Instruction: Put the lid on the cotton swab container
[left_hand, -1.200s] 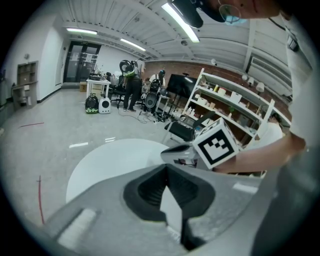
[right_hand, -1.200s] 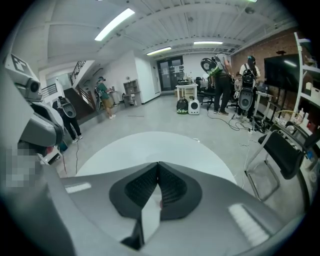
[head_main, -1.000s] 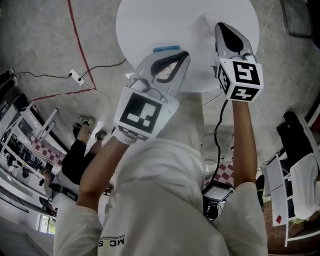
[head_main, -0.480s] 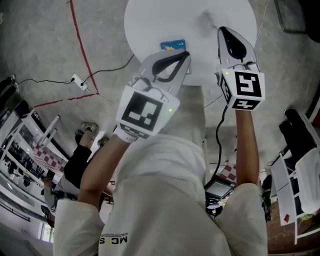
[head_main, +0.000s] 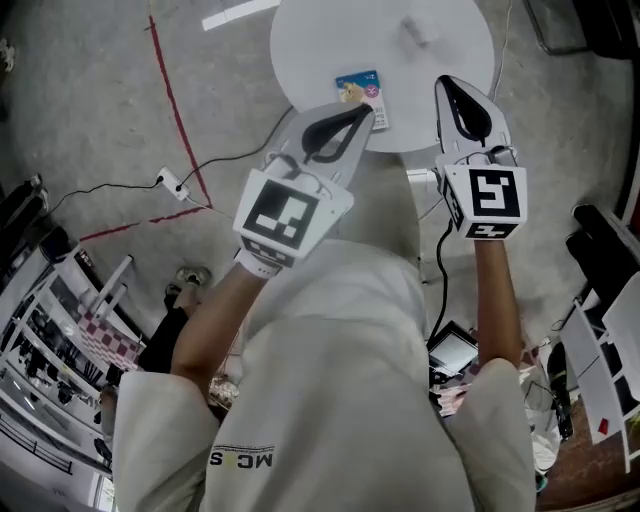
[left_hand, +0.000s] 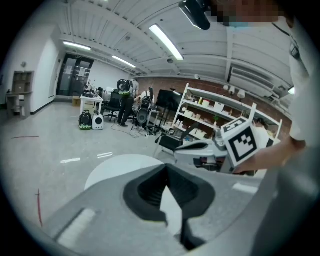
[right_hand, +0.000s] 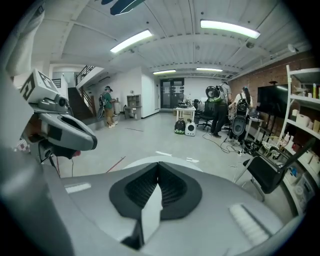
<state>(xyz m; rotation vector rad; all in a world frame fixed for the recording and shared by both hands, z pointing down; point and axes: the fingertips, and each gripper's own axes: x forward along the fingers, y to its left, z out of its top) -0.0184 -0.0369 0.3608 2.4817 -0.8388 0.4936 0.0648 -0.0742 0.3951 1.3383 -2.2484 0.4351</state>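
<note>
Both grippers have backed off toward the near edge of the round white table (head_main: 320, 40), and the view has pulled away enough that a packet half hidden a second ago now shows whole. On the left, the left gripper (head_main: 366, 113) hangs over the near edge with its jaws pressed together and nothing in them, its tip just beside the blue packet (head_main: 362, 93) lying at that edge. Further in, toward the far edge, sits a small white round thing (head_main: 414, 28) — I'd guess the cotton swab container or its lid, too small to tell which. The right gripper (head_main: 450, 88) is over the near right edge, also closed on nothing. Count: two grippers, one packet, one white piece, no second piece I can find. Risk from here: reaching in with closed jaws could tip that light piece or roll it off the edge — and the left one could shove the packet on the way.
</note>
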